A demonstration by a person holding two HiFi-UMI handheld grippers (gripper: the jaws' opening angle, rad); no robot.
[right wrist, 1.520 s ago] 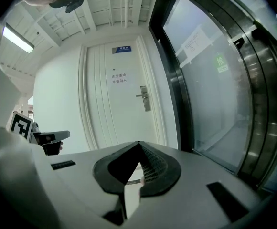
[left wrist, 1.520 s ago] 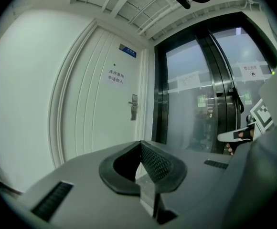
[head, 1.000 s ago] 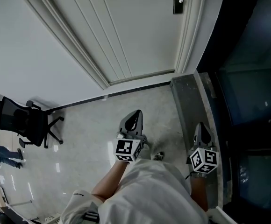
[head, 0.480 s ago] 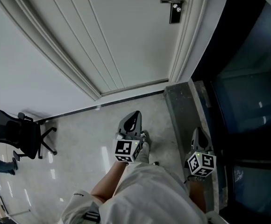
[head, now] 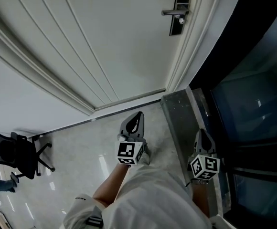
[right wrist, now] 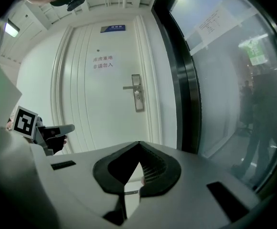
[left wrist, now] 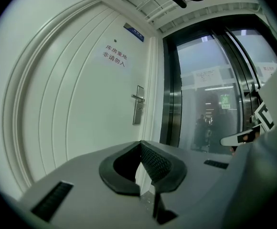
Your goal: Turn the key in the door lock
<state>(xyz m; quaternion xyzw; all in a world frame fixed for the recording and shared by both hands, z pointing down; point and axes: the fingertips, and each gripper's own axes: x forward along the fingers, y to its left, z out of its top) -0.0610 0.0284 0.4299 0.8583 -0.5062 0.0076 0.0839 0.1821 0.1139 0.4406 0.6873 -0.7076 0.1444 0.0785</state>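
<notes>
A white panelled door (head: pixel 114 42) fills the top of the head view. Its dark lock plate (head: pixel 178 6) with a lever handle (head: pixel 169 12) sits near the door's right edge; a small bright knob or key (head: pixel 180 19) shows under the handle, too small to tell which. The same lock plate (right wrist: pixel 137 99) shows in the right gripper view, and the lock plate (left wrist: pixel 138 111) again in the left gripper view. My left gripper (head: pixel 139 114) and right gripper (head: pixel 202 131) point toward the door, well short of it. Left gripper (left wrist: pixel 140 143) and right gripper (right wrist: pixel 138 143) are both shut and hold nothing.
A dark glass wall (head: pixel 253 104) with a metal frame runs along the right. A grey stone strip (head: pixel 179 113) lies on the floor at its foot. A black office chair (head: pixel 14 154) stands far left on the glossy floor. A printed sign (right wrist: pixel 102 62) is on the door.
Both grippers have travelled toward the door with the person. The lock plate and handle now sit lower and larger in the head view, and the chair has slid off to the left.
</notes>
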